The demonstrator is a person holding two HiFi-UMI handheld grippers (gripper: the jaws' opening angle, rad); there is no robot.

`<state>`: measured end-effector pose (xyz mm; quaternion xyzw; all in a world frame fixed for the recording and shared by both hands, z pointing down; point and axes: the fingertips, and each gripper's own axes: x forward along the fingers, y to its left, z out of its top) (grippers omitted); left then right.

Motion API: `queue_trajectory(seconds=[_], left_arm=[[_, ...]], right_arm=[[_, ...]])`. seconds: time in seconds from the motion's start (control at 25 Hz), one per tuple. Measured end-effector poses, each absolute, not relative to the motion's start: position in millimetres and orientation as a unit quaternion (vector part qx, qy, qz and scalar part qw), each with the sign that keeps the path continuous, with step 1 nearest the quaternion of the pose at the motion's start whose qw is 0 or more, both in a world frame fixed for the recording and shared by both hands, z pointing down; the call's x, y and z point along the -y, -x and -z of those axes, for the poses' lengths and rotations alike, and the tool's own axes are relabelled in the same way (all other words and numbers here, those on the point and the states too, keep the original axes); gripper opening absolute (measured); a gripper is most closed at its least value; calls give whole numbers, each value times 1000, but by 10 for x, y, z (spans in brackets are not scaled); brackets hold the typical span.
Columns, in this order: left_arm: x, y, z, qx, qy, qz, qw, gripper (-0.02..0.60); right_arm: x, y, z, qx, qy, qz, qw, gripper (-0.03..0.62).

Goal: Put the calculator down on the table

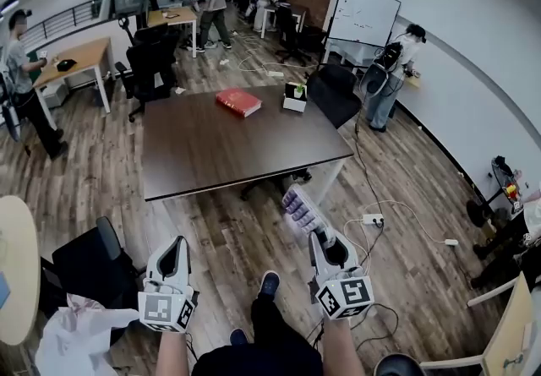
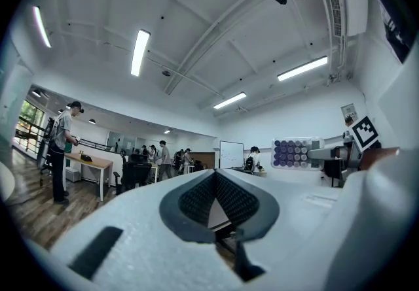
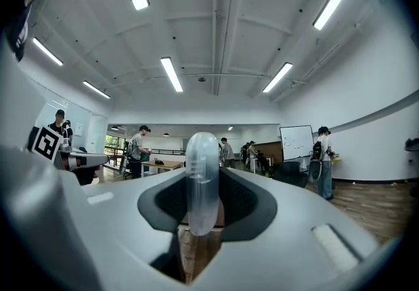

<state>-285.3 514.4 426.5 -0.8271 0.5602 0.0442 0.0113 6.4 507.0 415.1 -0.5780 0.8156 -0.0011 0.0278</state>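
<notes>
The calculator [image 1: 301, 206], pale with rows of purple keys, sticks out forward from my right gripper [image 1: 318, 237], which is shut on its near end above the wood floor. In the right gripper view the calculator [image 3: 201, 152] shows edge-on as a translucent strip clamped between the dark pads of the right gripper [image 3: 202, 186]. The left gripper view shows the calculator [image 2: 298, 152] face-on off to the right. My left gripper [image 1: 179, 242] hangs level at the left, shut, with nothing between its pads [image 2: 226, 195]. The dark brown table [image 1: 211, 155] stands ahead of both grippers, a short way beyond the calculator.
A red book [image 1: 238, 101] and a small white box with a plant [image 1: 295, 97] lie at the table's far end. Black office chairs [image 1: 334, 91] stand around it. A power strip with cables [image 1: 372, 219] lies on the floor at the right. Several people stand at the back.
</notes>
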Motion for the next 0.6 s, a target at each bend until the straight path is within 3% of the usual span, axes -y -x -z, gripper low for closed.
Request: queue_trajectory(seconds=[0.6], left_arm=[[-4026, 2550, -4345, -558, 828, -35, 29, -3]], right_arm=[[-3957, -360, -4391, -821, 567, 23, 62, 118]])
